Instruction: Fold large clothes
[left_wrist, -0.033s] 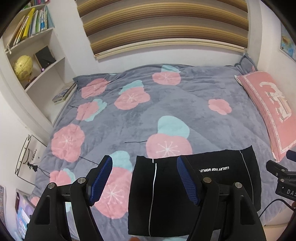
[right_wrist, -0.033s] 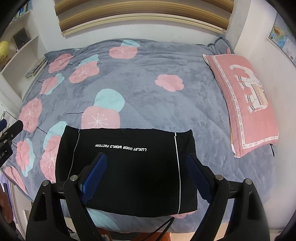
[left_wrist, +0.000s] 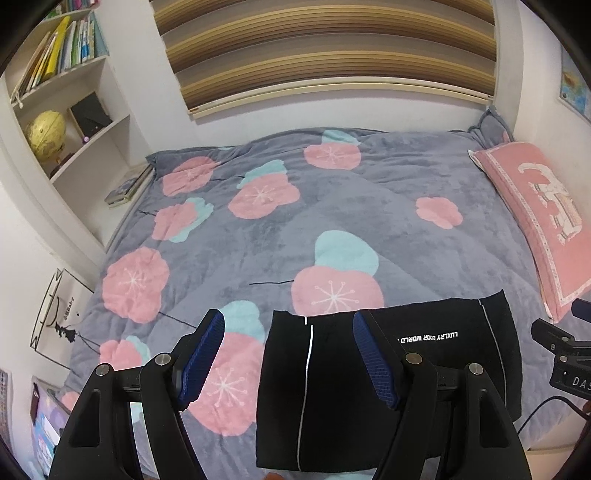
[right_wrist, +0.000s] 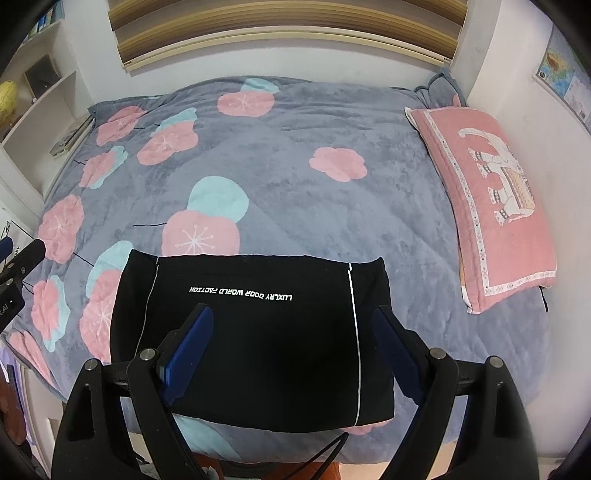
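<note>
A black garment (right_wrist: 255, 332) with white side stripes and white lettering lies folded into a flat rectangle at the near edge of the bed; it also shows in the left wrist view (left_wrist: 332, 398). My left gripper (left_wrist: 288, 354) is open and empty, held above the garment's left edge. My right gripper (right_wrist: 291, 347) is open and empty, held above the garment's near half. Part of the right gripper's body shows at the right edge of the left wrist view (left_wrist: 569, 358).
The bed carries a grey blanket (right_wrist: 295, 158) with pink and teal flowers. A pink pillow (right_wrist: 491, 199) lies along its right side. White shelves (left_wrist: 66, 122) with books and a globe stand to the left. A window blind (left_wrist: 332, 48) hangs behind the bed.
</note>
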